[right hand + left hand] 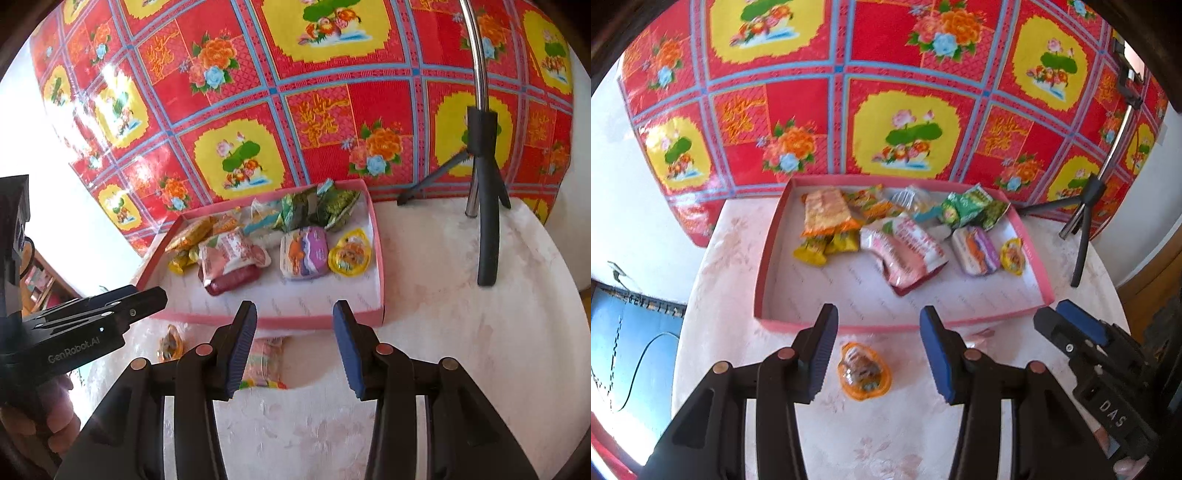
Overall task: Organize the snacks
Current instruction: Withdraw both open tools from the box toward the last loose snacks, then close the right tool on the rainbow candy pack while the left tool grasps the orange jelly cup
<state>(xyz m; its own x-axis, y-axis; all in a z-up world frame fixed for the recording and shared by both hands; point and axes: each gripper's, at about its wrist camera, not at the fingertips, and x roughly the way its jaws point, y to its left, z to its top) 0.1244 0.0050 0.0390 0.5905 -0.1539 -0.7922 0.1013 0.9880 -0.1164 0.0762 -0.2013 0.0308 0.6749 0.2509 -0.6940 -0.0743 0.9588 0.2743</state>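
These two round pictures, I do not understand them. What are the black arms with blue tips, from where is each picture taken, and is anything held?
A person holds two hand tools; each carries a camera looking along its two fingers. One picture comes from the left gripper, the other from the right gripper. Both stand open and hold nothing. On the pale table stands a pink tray with snack packets. Two snacks lie outside it: an orange jelly cup between the left fingers, and a pastel packet beside the right ones. A black tripod stands behind.
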